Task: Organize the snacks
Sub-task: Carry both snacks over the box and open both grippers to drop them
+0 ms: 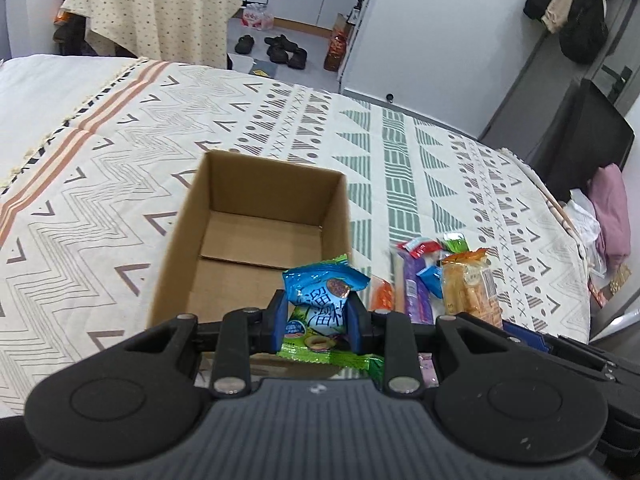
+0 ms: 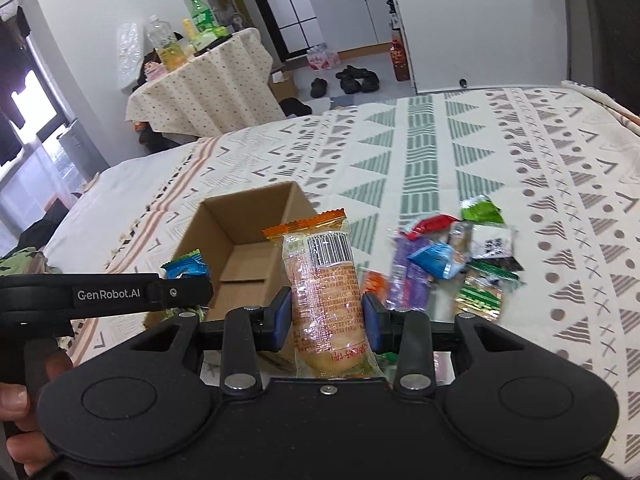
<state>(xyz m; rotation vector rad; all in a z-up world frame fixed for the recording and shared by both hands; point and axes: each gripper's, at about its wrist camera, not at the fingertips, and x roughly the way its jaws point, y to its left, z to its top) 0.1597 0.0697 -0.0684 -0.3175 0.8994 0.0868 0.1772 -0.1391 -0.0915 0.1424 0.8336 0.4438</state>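
Patterned bedspread, draped side table

An open brown cardboard box sits empty on the bed; a loose pile of colourful snack packets lies beside it.

Left wrist view: sits low behind left gripper, looks forward and down along fingers across patterned bedspread; cardboard box close, straight ahead, snack pile near right.

Right wrist view: behind right gripper, same forward heading, aimed slightly further right; box ahead-left, pile ahead-right, left gripper enters at near left.

Shared: box, pile, bedspread, far draped table, shoes on floor.
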